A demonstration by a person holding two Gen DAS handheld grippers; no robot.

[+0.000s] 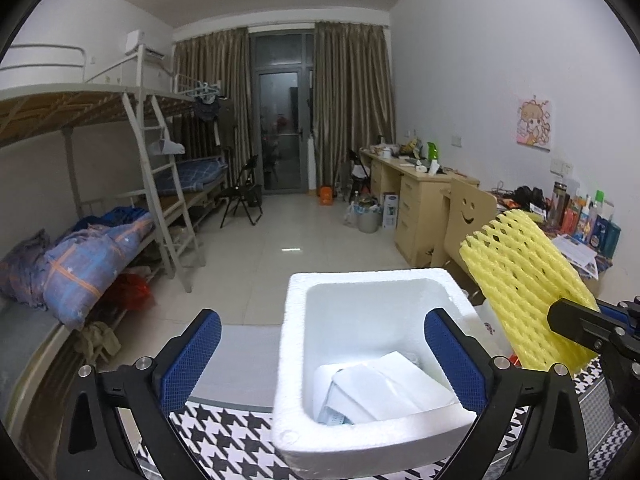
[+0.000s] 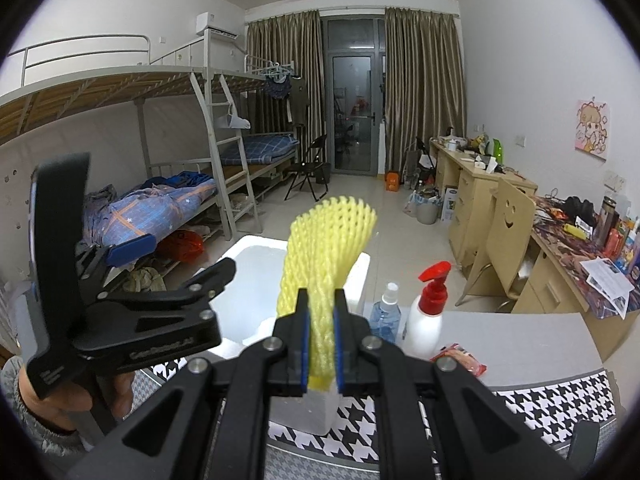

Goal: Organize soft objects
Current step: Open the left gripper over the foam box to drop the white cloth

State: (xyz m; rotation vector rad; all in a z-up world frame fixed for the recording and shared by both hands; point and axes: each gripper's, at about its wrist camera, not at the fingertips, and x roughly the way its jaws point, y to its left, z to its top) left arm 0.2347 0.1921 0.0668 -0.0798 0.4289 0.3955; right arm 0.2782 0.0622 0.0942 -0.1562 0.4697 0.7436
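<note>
Right wrist view shows us our right gripper (image 2: 321, 320) pinching the yellow foam net (image 2: 326, 248) low on its length, the two blue-padded fingers (image 2: 304, 332) pressed against it from either side. The net stands upright from the grip and fans out toward its top, in front of the far wall of the white foam box (image 2: 358, 280). The box sits on a houndstooth cloth (image 2: 552, 396), and just beside it on the right we see a small clear spray bottle (image 2: 386, 314) and a white pump bottle with a red top (image 2: 428, 312), with a red snack packet (image 2: 460, 356) lying near them. At the left of this view our left gripper (image 2: 170, 260) is seen from the side, and the left hand (image 2: 60, 396) holds its handle.

From the left wrist view, our left gripper (image 1: 320, 354) holds nothing; its fingers (image 1: 192, 356) are spread wide, one outside the box's (image 1: 292, 360) left wall and one over its open inside. Folded white sheets (image 1: 392, 392) lie on the box floor. The net (image 1: 524, 292) leans in from the right, above and beside the box's right rim, with the right gripper (image 1: 576, 322) clamped on its lower end. Behind the table we see a wooden chair with a smiley cutout (image 1: 468, 212) and a bunk bed (image 1: 100, 128).
</note>
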